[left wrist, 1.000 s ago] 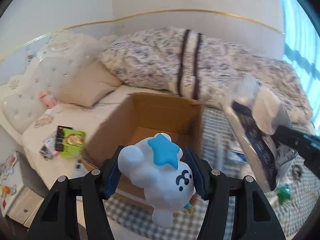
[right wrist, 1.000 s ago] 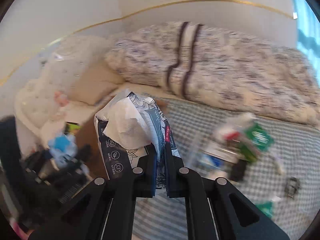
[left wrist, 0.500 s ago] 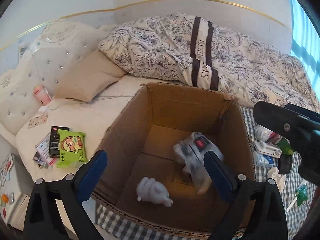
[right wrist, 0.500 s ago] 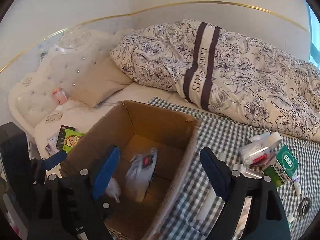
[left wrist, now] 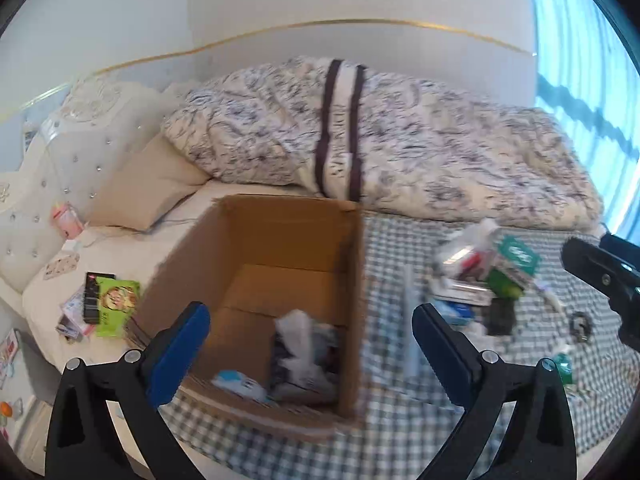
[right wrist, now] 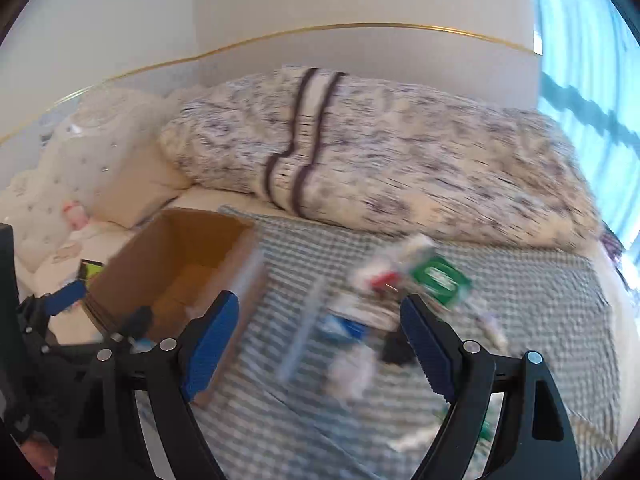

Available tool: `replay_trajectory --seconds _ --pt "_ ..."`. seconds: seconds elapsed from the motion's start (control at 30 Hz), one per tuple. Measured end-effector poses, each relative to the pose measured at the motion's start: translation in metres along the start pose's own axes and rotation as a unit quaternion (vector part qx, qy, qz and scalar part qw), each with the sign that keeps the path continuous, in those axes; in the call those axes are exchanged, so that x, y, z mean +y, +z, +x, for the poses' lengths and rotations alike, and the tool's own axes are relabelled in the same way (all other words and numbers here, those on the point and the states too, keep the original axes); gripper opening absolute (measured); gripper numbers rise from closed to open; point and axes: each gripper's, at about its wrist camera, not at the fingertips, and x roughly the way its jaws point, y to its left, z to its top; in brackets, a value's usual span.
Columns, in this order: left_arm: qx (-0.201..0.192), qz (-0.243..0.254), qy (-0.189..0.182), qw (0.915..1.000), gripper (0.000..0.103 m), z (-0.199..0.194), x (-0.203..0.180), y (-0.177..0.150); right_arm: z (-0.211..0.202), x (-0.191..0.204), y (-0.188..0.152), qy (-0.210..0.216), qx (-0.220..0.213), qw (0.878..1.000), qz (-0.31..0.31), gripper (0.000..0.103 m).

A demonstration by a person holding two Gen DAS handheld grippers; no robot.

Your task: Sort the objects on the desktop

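We have both grippers spread wide and carrying nothing. Our left gripper (left wrist: 310, 344) hangs over the near end of the cardboard box (left wrist: 288, 232), its blue pads well apart. Our right gripper (right wrist: 320, 336) is just as wide and looks down on the checked cloth (right wrist: 540, 280), right of the box.

Out from the left fingers, inside the box, lies a crumpled tissue pack (left wrist: 300, 352), and beside it a small white toy with a blue patch (left wrist: 238, 382), near the front wall. Those two look sorted.

What is left is the pile of small packs and tubes (left wrist: 480, 276), lying on the cloth to the right of the box. From the right fingers it sits straight ahead and slightly beyond the tips; from the left it is off to the right, past the box wall. So we judge the right gripper the nearer one for the next pick. A long pale tube (right wrist: 308, 320) runs from near the pile toward the right gripper, its long axis roughly along the fingers, so a grasp across it would want a turn of the wrist.

On writing: the green box (right wrist: 438, 280) carries a white label, too blurred to read. The duvet's dark stripe (left wrist: 340, 132) has lettering, also unreadable.
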Motion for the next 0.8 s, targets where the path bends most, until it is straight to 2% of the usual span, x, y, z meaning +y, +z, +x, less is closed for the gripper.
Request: replay_trajectory --seconds 0.1,0.23,0.4,0.53,0.8 --pt "0.015 -0.010 -0.021 0.9996 0.103 0.000 -0.033 -0.026 -0.016 -0.046 -0.030 -0.027 0.014 0.999 0.022 0.084" --pt "0.060 0.001 -0.044 0.9972 0.103 0.021 -0.074 -0.057 -0.022 -0.098 -0.068 -0.040 0.031 0.998 0.048 0.084" --pt "0.091 0.029 -0.062 0.9935 0.103 0.049 -0.123 -0.072 -0.010 -0.147 -0.104 -0.046 0.063 0.993 0.087 0.084" --pt "0.095 0.048 -0.071 0.9918 0.103 0.066 -0.151 -0.074 0.013 -0.163 -0.119 -0.048 0.089 0.990 0.096 0.084" --pt "0.121 0.052 -0.077 0.9883 0.103 0.117 -0.178 -0.074 0.069 -0.161 -0.141 -0.055 0.147 0.986 0.054 0.084"
